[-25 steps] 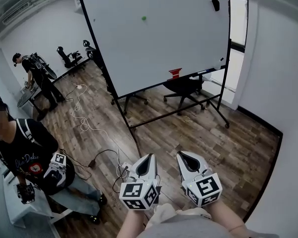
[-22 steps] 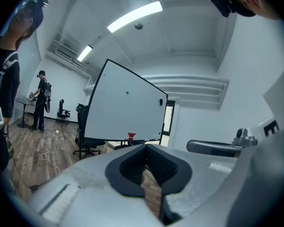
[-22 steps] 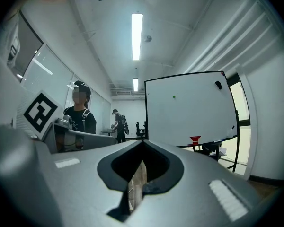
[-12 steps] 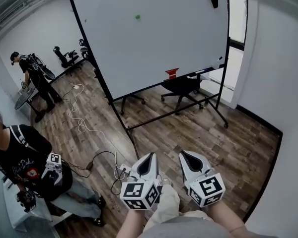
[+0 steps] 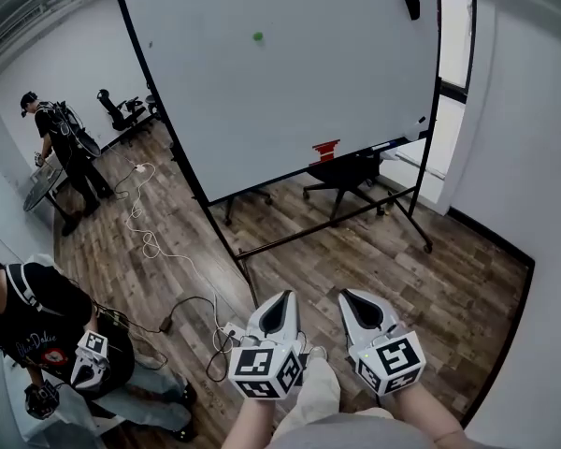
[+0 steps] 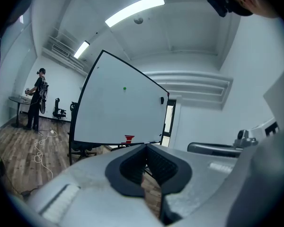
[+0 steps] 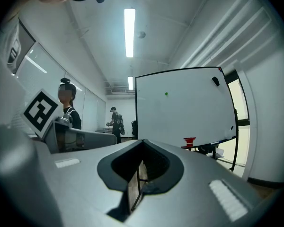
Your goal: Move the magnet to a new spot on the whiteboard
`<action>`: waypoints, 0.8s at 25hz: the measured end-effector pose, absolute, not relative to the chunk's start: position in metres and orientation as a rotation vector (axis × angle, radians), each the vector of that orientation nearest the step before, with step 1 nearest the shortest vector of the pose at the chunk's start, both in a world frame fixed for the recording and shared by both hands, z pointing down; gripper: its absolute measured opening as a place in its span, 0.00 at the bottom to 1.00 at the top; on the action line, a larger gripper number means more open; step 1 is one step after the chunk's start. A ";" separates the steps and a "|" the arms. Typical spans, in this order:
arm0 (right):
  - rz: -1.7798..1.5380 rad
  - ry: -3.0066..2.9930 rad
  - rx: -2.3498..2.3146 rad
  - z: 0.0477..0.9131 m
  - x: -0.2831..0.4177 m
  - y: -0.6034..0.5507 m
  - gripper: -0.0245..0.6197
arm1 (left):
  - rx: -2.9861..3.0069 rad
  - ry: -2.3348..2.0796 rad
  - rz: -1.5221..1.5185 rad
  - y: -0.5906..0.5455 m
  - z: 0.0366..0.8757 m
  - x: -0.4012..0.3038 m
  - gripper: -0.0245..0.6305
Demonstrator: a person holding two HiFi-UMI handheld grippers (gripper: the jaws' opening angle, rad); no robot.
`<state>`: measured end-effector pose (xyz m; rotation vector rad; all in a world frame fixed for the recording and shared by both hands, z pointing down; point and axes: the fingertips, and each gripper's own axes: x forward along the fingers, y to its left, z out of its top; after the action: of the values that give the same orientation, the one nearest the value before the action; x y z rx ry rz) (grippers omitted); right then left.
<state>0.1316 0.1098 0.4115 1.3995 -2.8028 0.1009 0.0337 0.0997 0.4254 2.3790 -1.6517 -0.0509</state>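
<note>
- Head view: a large white whiteboard (image 5: pixel 337 82) on a black rolling frame stands across the wood-plank floor (image 5: pixel 355 251), well ahead of me. The small round green magnet (image 5: pixel 257 36) sits on its upper middle area, well apart from the black block (image 5: pixel 411 7) stuck near the top right corner. A small red object (image 5: pixel 326 148) rests at the board's lower edge, and a black office chair (image 5: pixel 351 171) stands behind the frame.
- Same view, bottom: the left gripper (image 5: pixel 280 296) and the right gripper (image 5: pixel 347 296) are side by side with their marker cubes nearest to me, both pointing towards the board and nowhere near it. A white cable (image 5: pixel 150 241) trails over the floor at left. One person (image 5: pixel 64 148) stands far left by a round bench, and another person (image 5: pixel 33 316) sits at the lower left.
- Left gripper view: the jaws are pressed together at the tips with nothing pinched between them. Beyond them I see the whiteboard (image 6: pixel 109 117) at a slant, with the green magnet (image 6: pixel 124 88) in its upper half and the red object (image 6: pixel 128 138) at its bottom edge.
- Right gripper view: these jaws are also closed on each other and carry nothing. The whiteboard (image 7: pixel 189 112) stands ahead to the right, the green magnet (image 7: pixel 166 93) high on its face left of centre.
</note>
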 end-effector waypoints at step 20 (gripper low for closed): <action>0.013 -2.793 1.378 0.387 0.082 -0.102 0.04 | 2.394 -1.665 -0.050 -0.108 0.412 -0.014 0.04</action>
<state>0.0822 -0.1016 0.3871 1.3782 -2.7926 0.0130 -0.0141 -0.1078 0.4122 2.3943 -1.6653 -0.0496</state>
